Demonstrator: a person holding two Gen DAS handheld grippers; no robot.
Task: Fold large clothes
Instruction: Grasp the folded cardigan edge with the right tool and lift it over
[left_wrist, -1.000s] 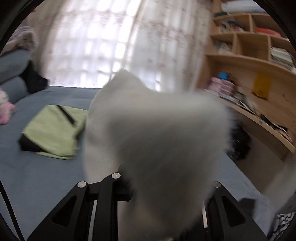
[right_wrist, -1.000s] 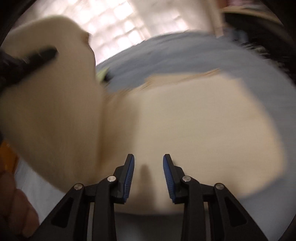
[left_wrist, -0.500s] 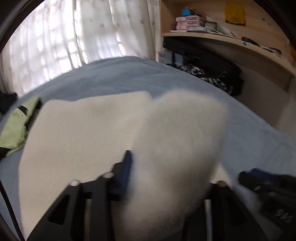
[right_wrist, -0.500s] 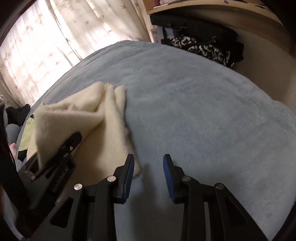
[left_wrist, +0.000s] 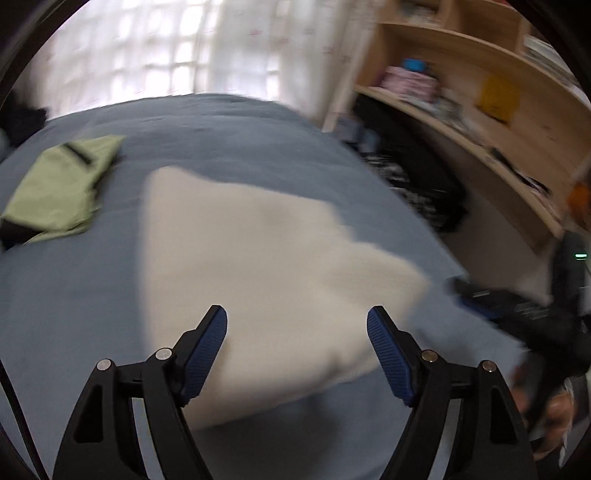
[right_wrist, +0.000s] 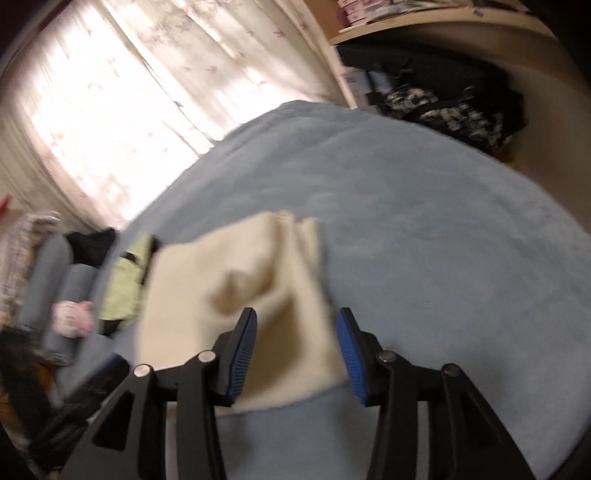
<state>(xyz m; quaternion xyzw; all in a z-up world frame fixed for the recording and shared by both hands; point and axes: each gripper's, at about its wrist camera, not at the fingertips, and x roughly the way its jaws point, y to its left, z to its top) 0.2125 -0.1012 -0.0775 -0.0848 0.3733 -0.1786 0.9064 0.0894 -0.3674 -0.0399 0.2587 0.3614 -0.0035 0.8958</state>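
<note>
A cream fleece garment (left_wrist: 266, 266) lies folded on the blue bed cover (left_wrist: 229, 140). My left gripper (left_wrist: 297, 332) hangs just above its near edge, jaws wide and still opening, nothing pressed between the blue pads. In the right wrist view the same garment (right_wrist: 236, 280) lies with a raised fold at its middle. My right gripper (right_wrist: 297, 339) hovers over its near corner, jaws opening, with the cloth seen between them but not pinched. The right gripper's black body (left_wrist: 517, 310) shows at the right edge of the left wrist view.
A folded green garment (left_wrist: 59, 184) lies at the left of the bed. Wooden shelves (left_wrist: 480, 110) and dark clothes (right_wrist: 443, 99) stand beyond the bed's right side. Pillows and a pink soft toy (right_wrist: 70, 317) sit at the left. A curtained window (right_wrist: 110, 92) is behind.
The left gripper has let go of the cream fleece, which now lies flat on the bed, and its jaws have spread wide. The right gripper has swung over the garment and widened.
</note>
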